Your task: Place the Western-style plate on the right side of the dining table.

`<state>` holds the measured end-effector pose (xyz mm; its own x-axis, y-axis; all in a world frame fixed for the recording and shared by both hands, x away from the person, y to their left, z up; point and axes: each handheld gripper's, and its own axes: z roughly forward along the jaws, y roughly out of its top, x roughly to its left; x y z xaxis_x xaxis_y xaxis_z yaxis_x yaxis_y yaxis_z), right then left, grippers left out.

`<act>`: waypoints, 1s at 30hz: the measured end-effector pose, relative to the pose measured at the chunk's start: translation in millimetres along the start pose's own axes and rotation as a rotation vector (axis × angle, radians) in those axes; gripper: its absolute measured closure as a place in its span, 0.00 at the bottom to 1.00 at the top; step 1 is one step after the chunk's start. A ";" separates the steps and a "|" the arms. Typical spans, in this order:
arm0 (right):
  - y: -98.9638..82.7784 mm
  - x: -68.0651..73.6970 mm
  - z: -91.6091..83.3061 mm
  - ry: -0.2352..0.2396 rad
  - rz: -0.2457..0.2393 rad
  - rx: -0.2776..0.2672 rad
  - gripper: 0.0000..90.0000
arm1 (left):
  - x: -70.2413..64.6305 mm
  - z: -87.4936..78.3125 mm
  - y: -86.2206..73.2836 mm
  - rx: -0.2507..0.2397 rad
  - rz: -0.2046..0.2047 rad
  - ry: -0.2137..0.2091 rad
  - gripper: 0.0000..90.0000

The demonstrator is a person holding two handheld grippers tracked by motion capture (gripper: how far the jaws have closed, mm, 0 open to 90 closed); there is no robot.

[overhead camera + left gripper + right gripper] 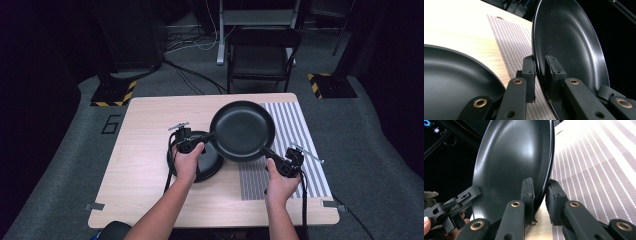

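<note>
A round black pan [243,131] hangs tilted above the table, held by its rim from both sides. My left gripper [212,135] is shut on the rim at the pan's left; up close its pads pinch the edge [539,72] of the pan [566,37]. My right gripper [264,150] is shut on the rim at the lower right, its pads clamping [540,195] the pan [516,155]. A second black pan [207,162] lies flat on the table under my left hand, also seen as a dark dish [449,72].
The wooden table [145,130] carries a grey striped mat [295,130] on its right half. A black folding chair [262,55] stands beyond the far edge. Cables trail from both grippers toward the near edge.
</note>
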<state>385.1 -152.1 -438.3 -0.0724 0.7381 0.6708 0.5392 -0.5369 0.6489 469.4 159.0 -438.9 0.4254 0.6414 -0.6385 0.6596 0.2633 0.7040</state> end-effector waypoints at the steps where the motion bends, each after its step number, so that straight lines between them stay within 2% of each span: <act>1: 0.6 -1.4 -3.2 -0.004 0.007 -0.003 0.86 | -1.6 1.7 -0.3 0.005 0.004 -0.001 0.88; 21: 5.8 -23.8 -28.1 -0.053 0.028 -0.048 0.86 | -22.1 33.1 -9.1 0.059 0.022 -0.048 0.88; 30: 7.3 -35.7 -39.5 -0.077 0.040 -0.061 0.86 | -29.8 47.6 -16.6 0.082 0.016 -0.064 0.88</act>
<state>358.5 -198.6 -443.3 0.0138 0.7433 0.6689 0.4877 -0.5890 0.6444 475.3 101.2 -446.3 0.4738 0.5967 -0.6476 0.6994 0.1918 0.6885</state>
